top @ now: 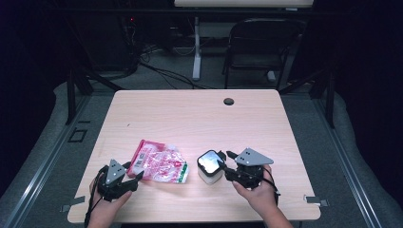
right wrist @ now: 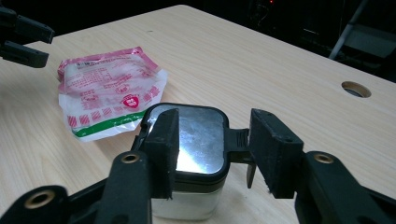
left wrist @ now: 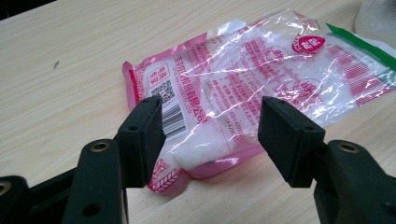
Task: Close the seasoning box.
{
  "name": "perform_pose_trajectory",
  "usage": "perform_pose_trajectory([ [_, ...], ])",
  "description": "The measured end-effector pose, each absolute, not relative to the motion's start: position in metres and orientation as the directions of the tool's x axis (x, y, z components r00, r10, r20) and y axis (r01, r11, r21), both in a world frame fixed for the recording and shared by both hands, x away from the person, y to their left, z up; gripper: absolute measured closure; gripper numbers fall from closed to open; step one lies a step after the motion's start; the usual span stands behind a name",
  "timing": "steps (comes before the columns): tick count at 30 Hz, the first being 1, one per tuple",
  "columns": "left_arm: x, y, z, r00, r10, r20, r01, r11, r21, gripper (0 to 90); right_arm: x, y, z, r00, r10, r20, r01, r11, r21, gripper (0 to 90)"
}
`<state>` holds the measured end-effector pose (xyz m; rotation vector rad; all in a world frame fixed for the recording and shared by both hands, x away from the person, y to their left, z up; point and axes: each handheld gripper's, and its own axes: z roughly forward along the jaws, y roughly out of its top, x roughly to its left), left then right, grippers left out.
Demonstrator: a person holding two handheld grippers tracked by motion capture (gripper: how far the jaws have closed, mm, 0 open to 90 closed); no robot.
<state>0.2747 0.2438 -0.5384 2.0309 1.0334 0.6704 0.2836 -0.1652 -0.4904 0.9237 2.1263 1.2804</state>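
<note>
Fingers [right wrist: 161, 140] spread wide at the container [right wrist: 196, 140], bag [right wrist: 109, 88] beside

Dim room, grey floor [top: 157, 80], black chair [top: 259, 45] behind the pale wooden table [top: 190, 118].

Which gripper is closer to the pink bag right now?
Left. The left gripper has its open jaws at the pink bag's near corner; the right gripper is open at the lidded white container, beside the bag's far end.

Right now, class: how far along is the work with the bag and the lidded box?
Done: nothing clearly; the box has its lid on and the bag lies flat. In hand: the open right gripper straddles the lid's latch; the open left gripper hovers at the bag. Left: gripping either.
</note>
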Motion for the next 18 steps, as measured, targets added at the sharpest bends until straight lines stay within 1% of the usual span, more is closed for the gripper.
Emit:
perform_pose_trajectory([
  [1, 0.275, 0.244, -0.538, 0.537, 0.836, 0.114, 0.444, -0.395, 0.804, 40.5, 0.284, -0.165, -0.49, -0.652, 0.756, -0.063, 0.298, 0.332, 0.895, 51.2],
  [2, 0.275, 0.244, -0.538, 0.536, 0.836, 0.113, 0.445, -0.394, 0.804, 40.5, 0.282, -0.168, -0.489, -0.647, 0.758, -0.078, 0.288, 0.337, 0.896, 48.7],
  [4, 0.275, 0.245, -0.539, 0.532, 0.839, 0.11, 0.445, -0.388, 0.807, 40.5, 0.281, -0.171, -0.488, -0.641, 0.762, -0.087, 0.288, 0.344, 0.894, 47.1],
  [8, 0.275, 0.247, -0.538, 0.529, 0.841, 0.109, 0.446, -0.385, 0.808, 40.5, 0.278, -0.18, -0.485, -0.629, 0.773, -0.08, 0.293, 0.332, 0.897, 45.4],
  [18, 0.276, 0.252, -0.538, 0.514, 0.852, 0.102, 0.454, -0.371, 0.81, 40.5, 0.271, -0.205, -0.484, -0.583, 0.809, -0.082, 0.315, 0.318, 0.894, 43.3],
])
